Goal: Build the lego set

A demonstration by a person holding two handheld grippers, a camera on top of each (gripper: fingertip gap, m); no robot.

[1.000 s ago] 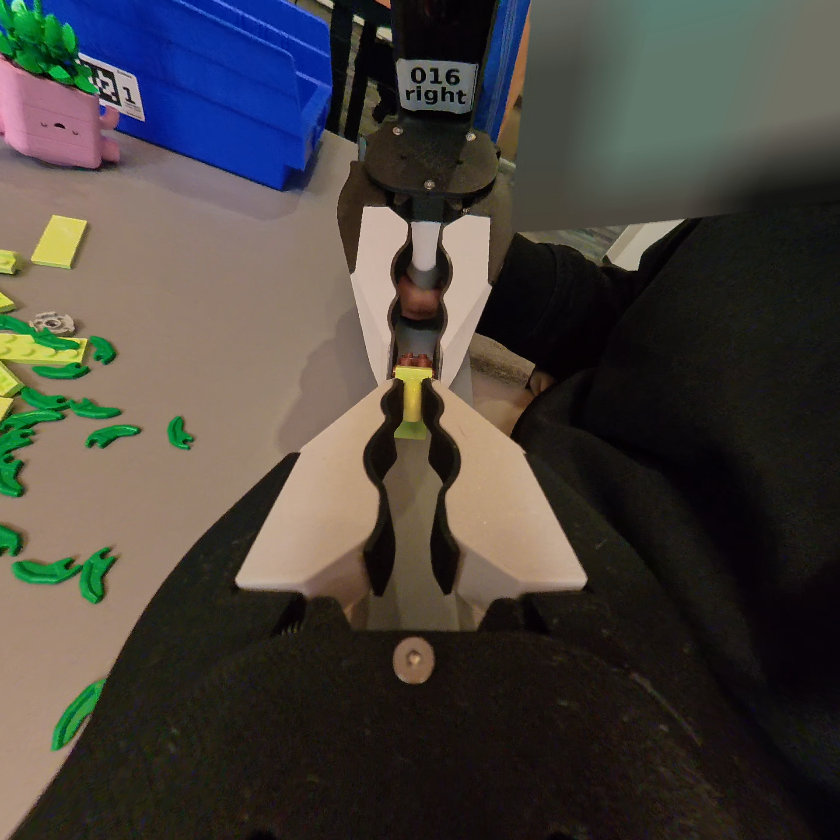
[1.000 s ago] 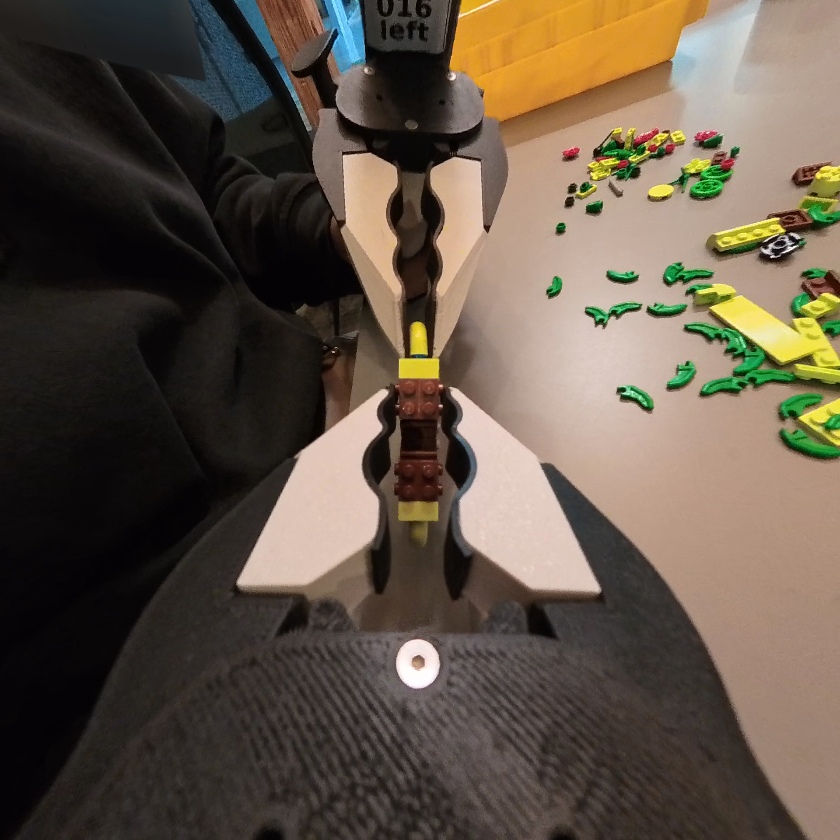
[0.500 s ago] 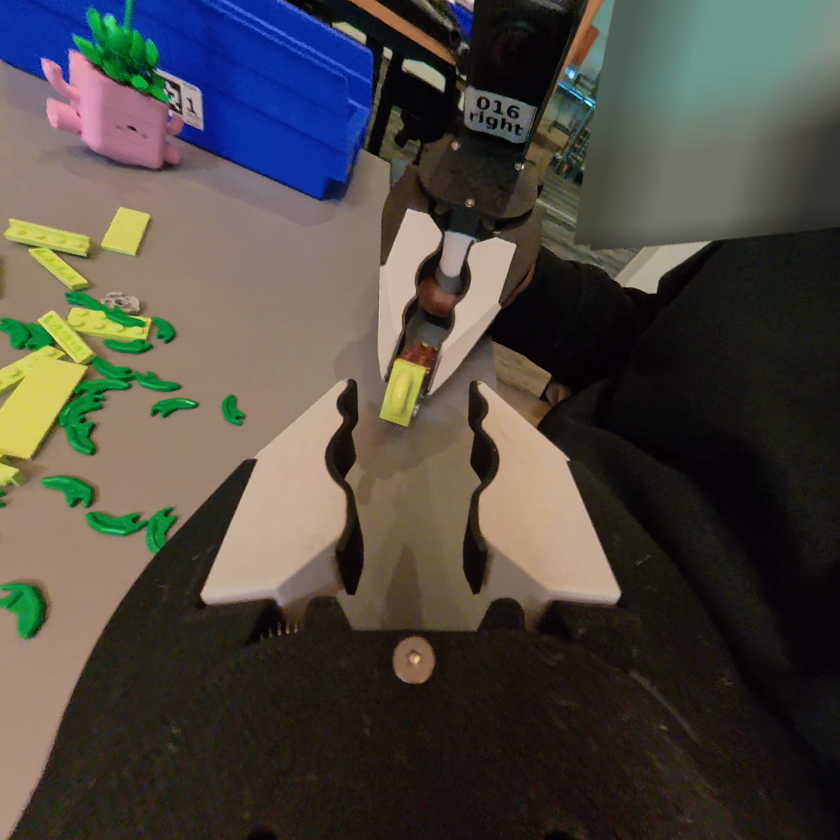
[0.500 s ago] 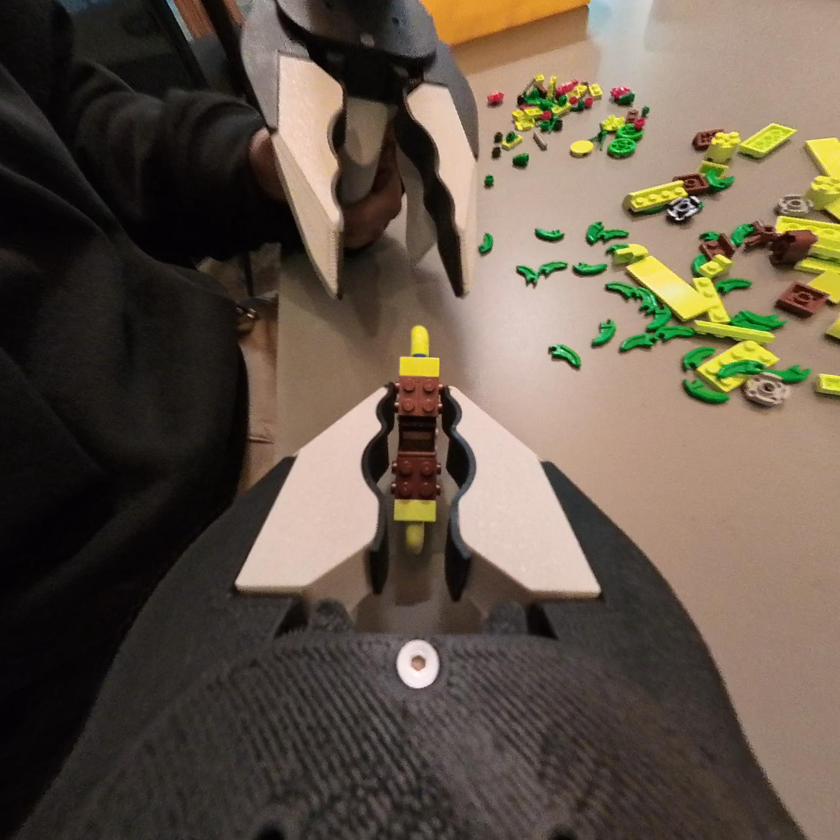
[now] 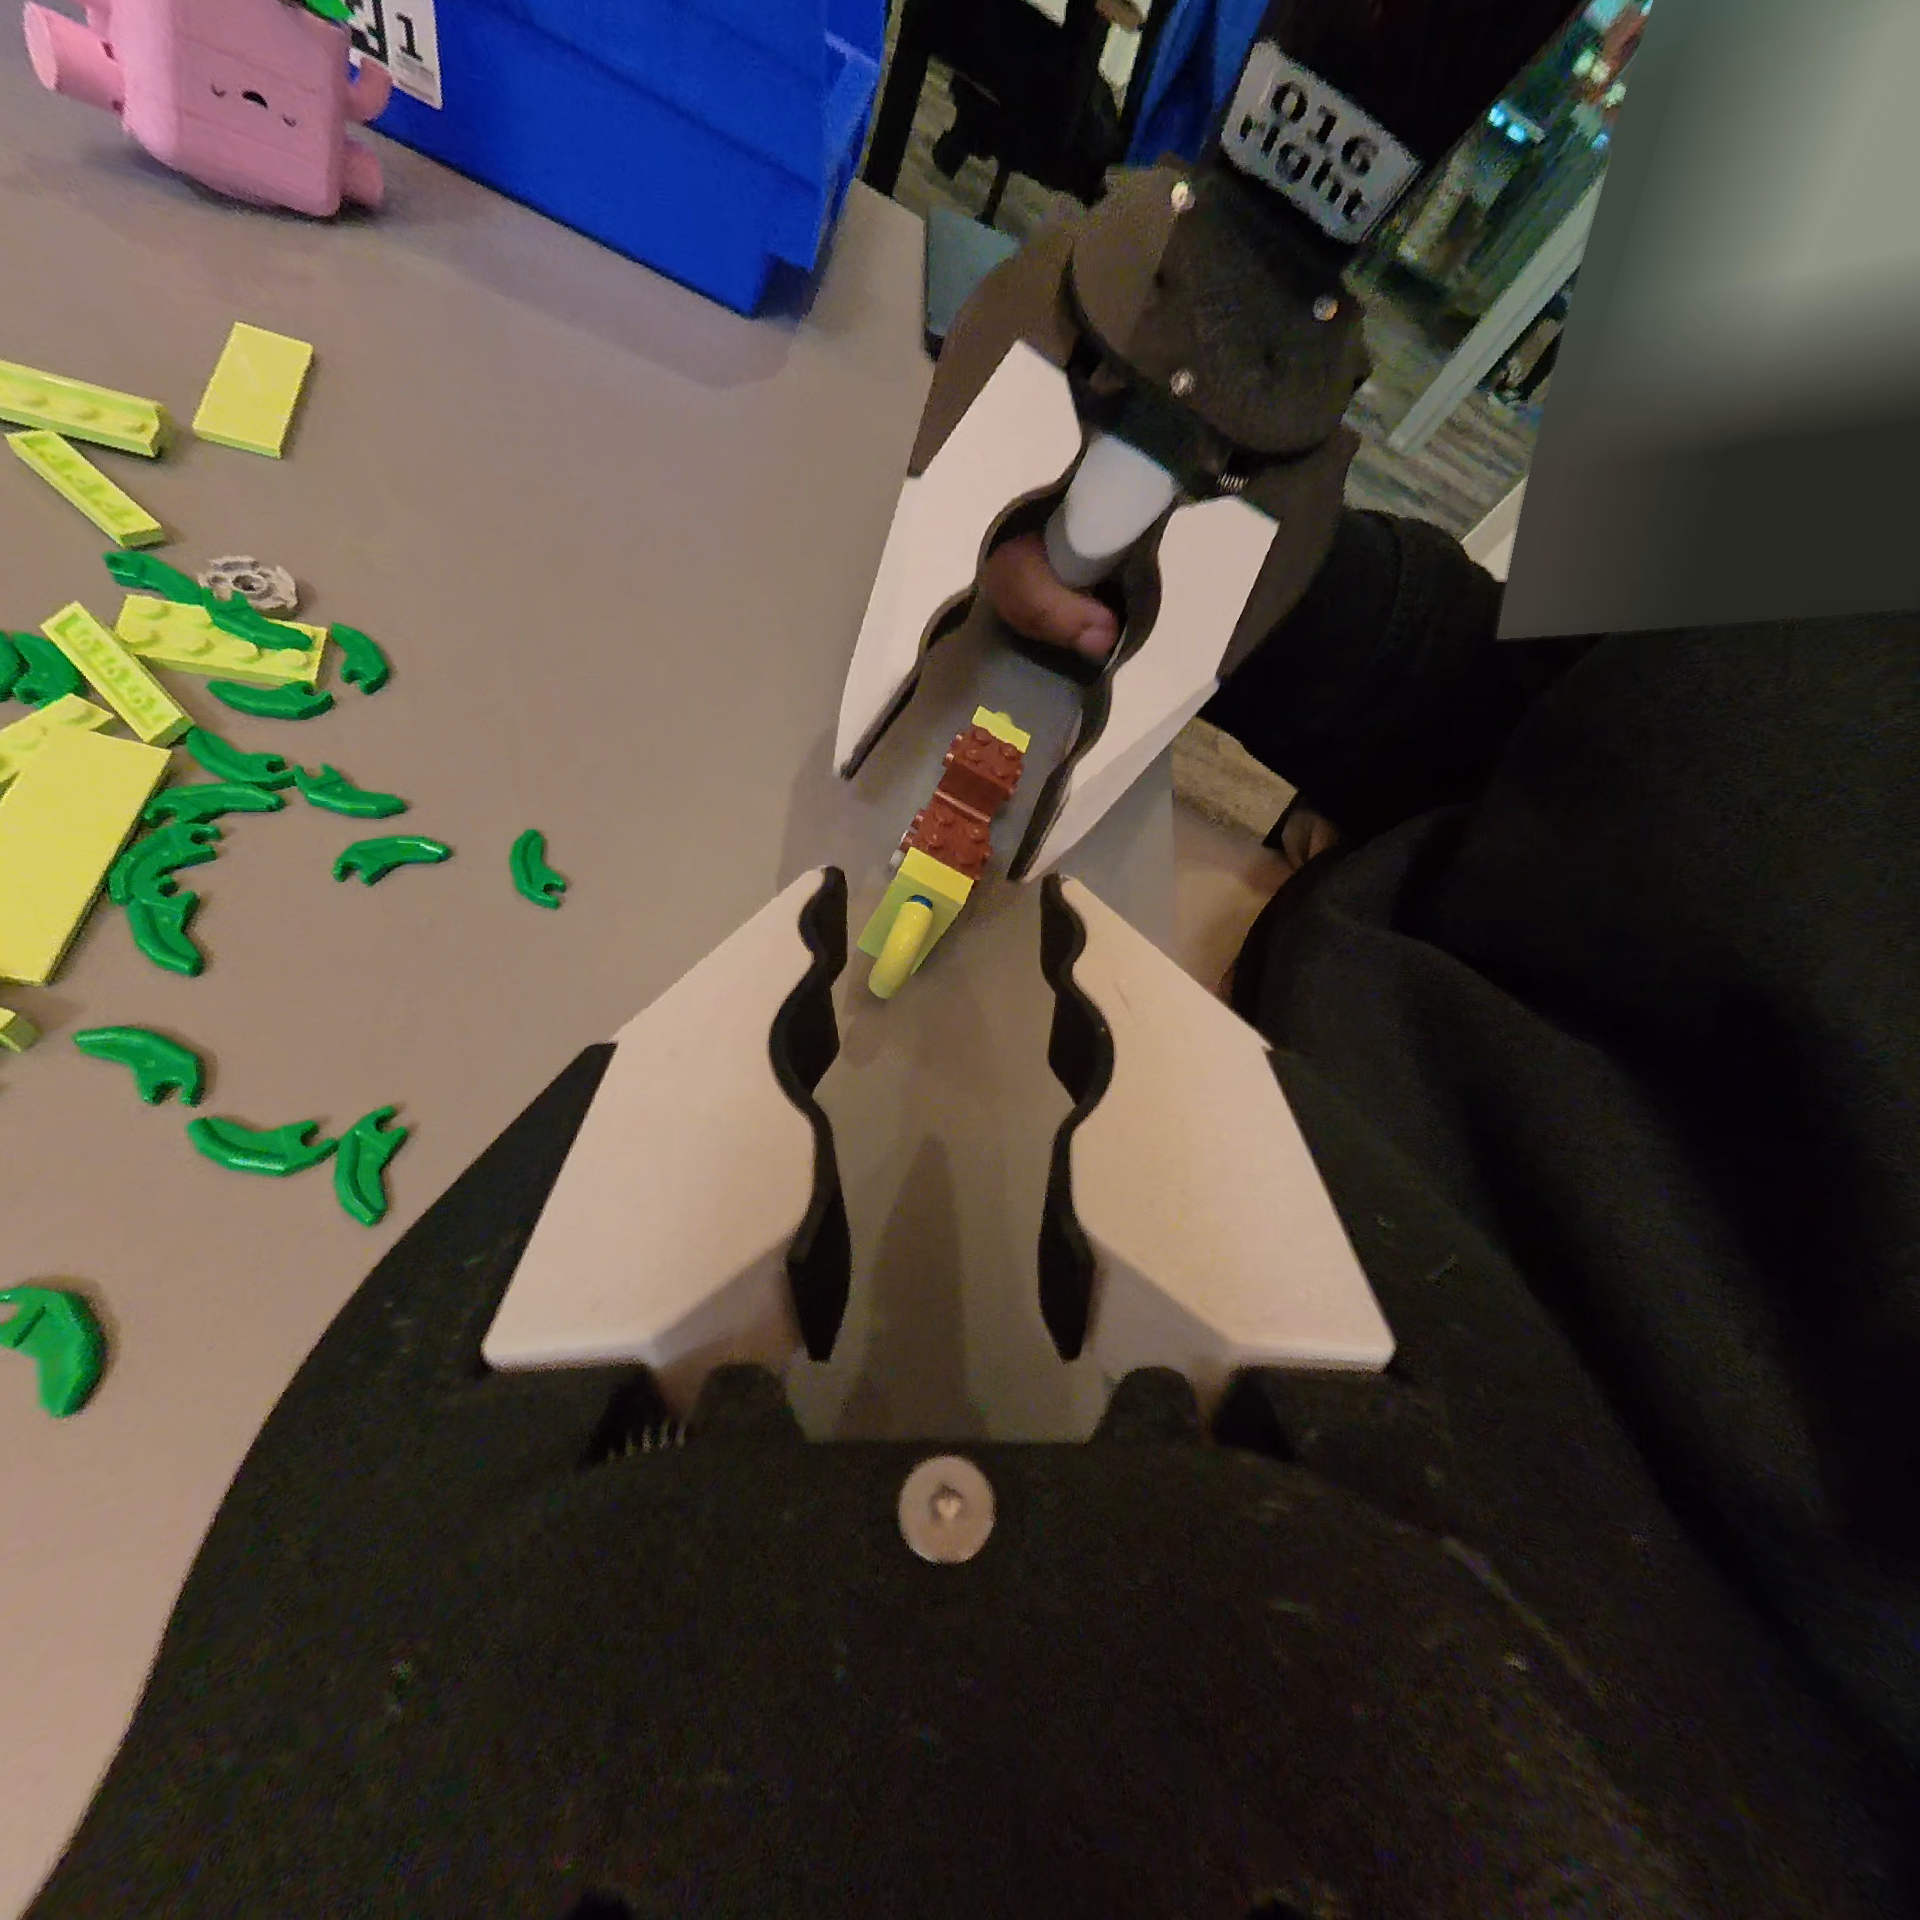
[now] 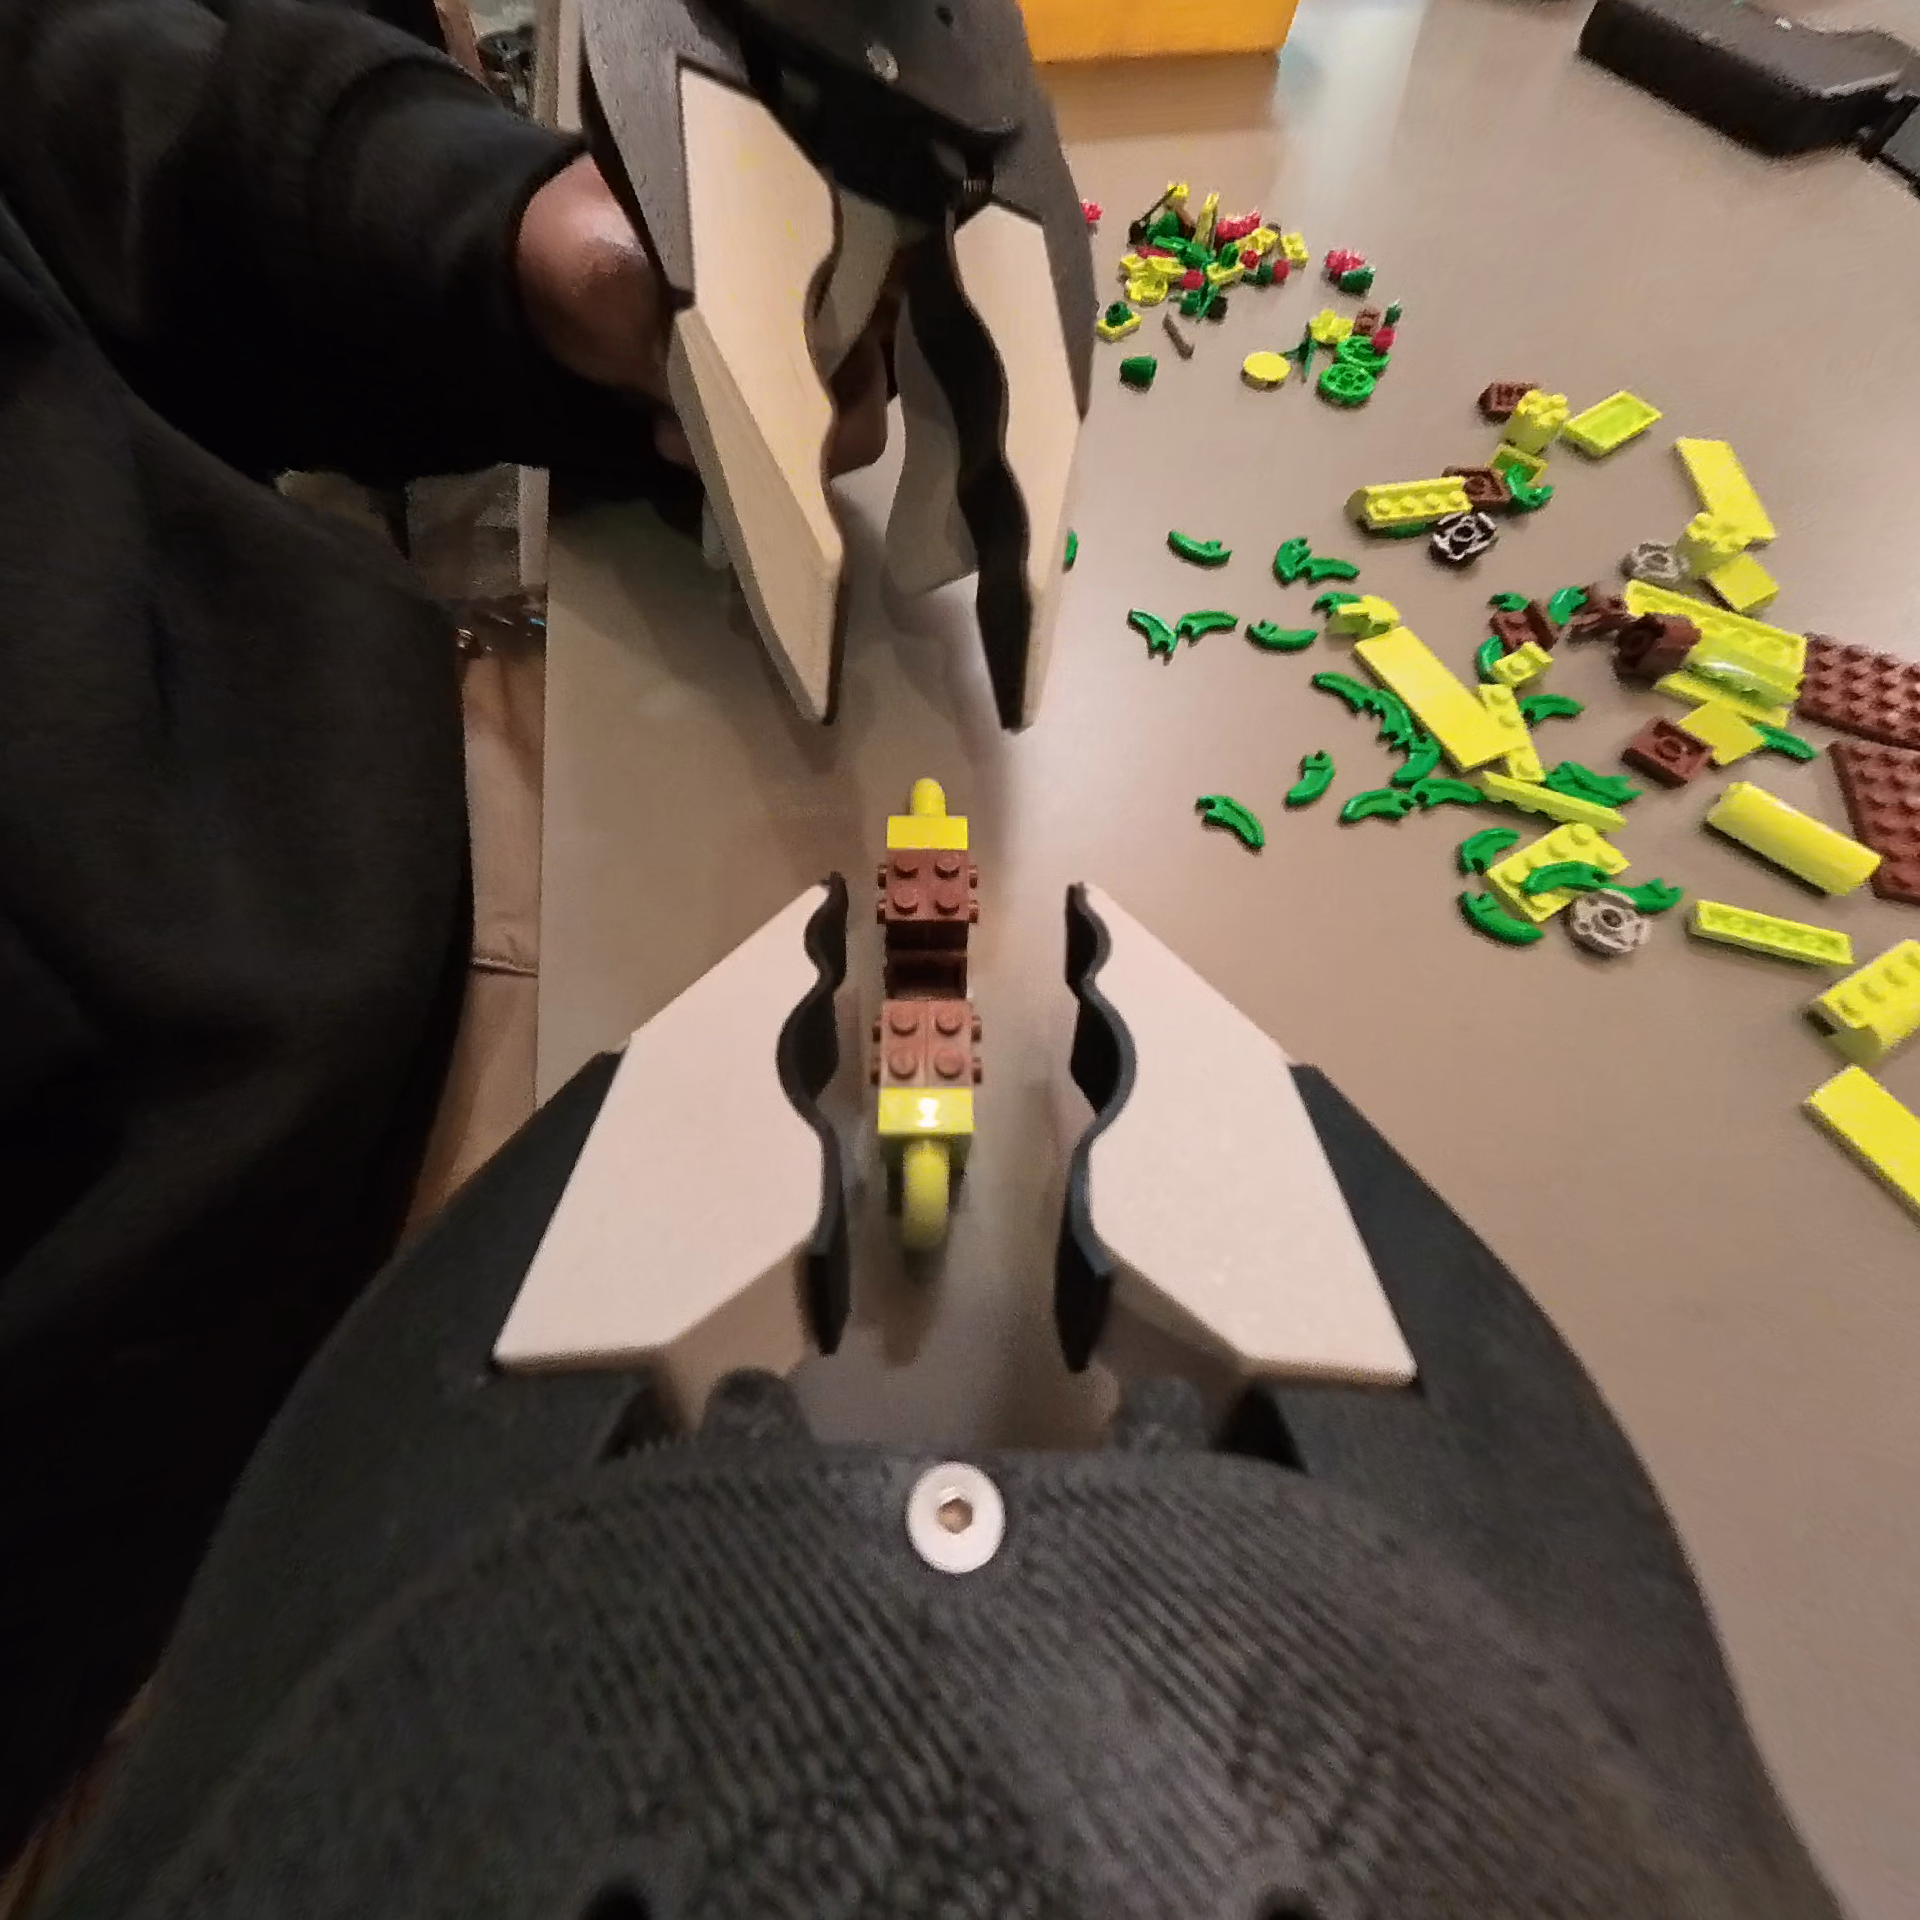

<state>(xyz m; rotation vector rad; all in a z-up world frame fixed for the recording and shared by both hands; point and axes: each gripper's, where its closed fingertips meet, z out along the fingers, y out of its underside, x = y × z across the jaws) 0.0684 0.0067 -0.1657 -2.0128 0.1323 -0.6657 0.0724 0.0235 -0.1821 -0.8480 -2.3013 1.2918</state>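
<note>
A small brown and yellow-green lego assembly [image 6: 928,977] lies lengthwise on the grey table [image 6: 1195,1143], with a yellow-green peg at each end. My right gripper [image 6: 953,891] is open around it, one finger on each side, and neither finger touches it. My left gripper [image 6: 914,717] is open and empty, held above the table just beyond the assembly's far end. In the left wrist view the assembly [image 5: 961,800] lies between my open left gripper [image 5: 940,883] and the open right gripper [image 5: 935,821] facing it.
Loose green leaf pieces [image 5: 260,1143], yellow-green plates [image 5: 62,842] and brown plates [image 6: 1860,686] lie scattered beside the grippers. A pink pot figure [image 5: 229,104] and blue bins [image 5: 644,135] stand at the back. A person's black sleeve [image 6: 208,727] is at the table edge. The grippers are tip to tip, or close to it.
My left gripper let go of the assembly's end, opened and drew back. My right gripper then opened and released the assembly, which now lies on the table.
</note>
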